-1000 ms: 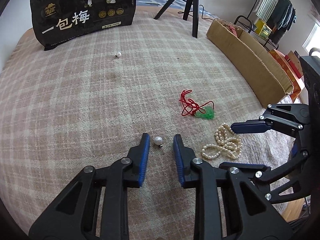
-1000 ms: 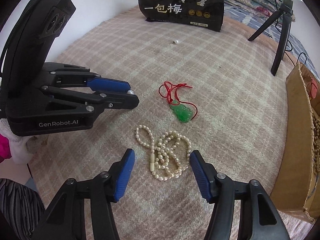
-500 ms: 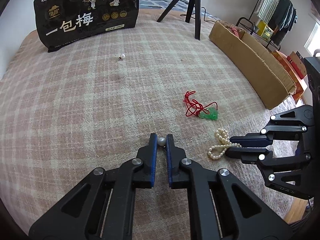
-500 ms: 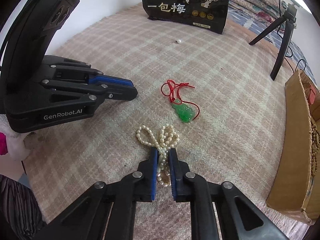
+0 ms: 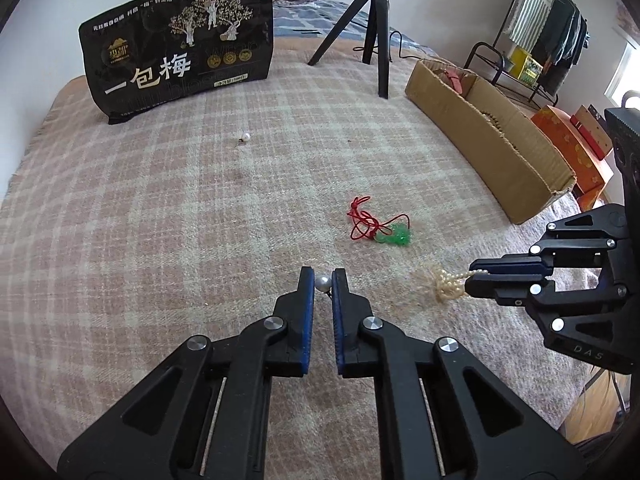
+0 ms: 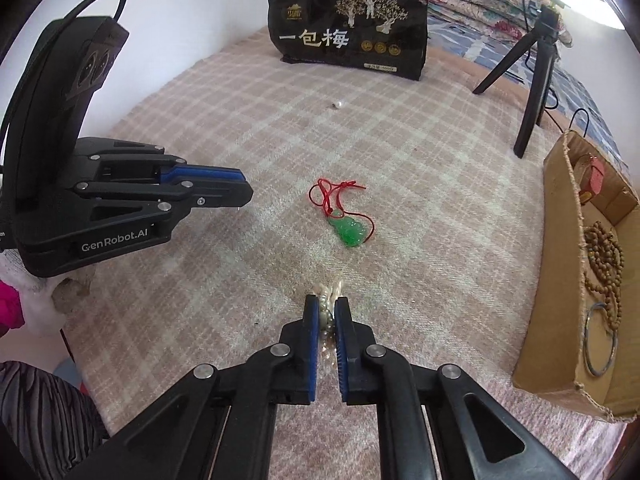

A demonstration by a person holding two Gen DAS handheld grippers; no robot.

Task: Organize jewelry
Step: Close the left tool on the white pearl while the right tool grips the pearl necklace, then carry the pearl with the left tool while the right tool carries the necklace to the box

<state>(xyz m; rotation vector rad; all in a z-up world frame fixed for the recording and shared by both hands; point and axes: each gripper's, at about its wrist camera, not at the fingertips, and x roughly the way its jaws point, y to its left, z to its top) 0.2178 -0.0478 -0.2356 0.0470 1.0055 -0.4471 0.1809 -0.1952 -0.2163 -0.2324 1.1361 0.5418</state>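
My left gripper [image 5: 322,278] is shut on a single white pearl earring [image 5: 322,282], pinched at the fingertips just above the plaid blanket. My right gripper [image 6: 326,307] is shut on a pearl necklace [image 6: 326,312]; in the left wrist view the bunched pearl necklace [image 5: 445,285] hangs from the right gripper [image 5: 474,276], lifted off the blanket. A green pendant on a red cord [image 5: 387,229] lies on the blanket between them, the same green pendant [image 6: 349,231] ahead of the right gripper. A second loose pearl [image 5: 245,136] lies farther back. The left gripper [image 6: 246,194] shows shut in the right wrist view.
A cardboard box [image 6: 568,264] at the right holds wooden beads and a bangle; the same box [image 5: 480,136] shows in the left wrist view. A black printed bag [image 5: 180,44] stands at the back beside a black tripod [image 5: 376,28]. A gloved hand [image 6: 36,300] holds the left gripper.
Both grippers closed from open: the left on the pearl earring, the right on the pearl necklace. Both have since risen, and the necklace has left the blanket.
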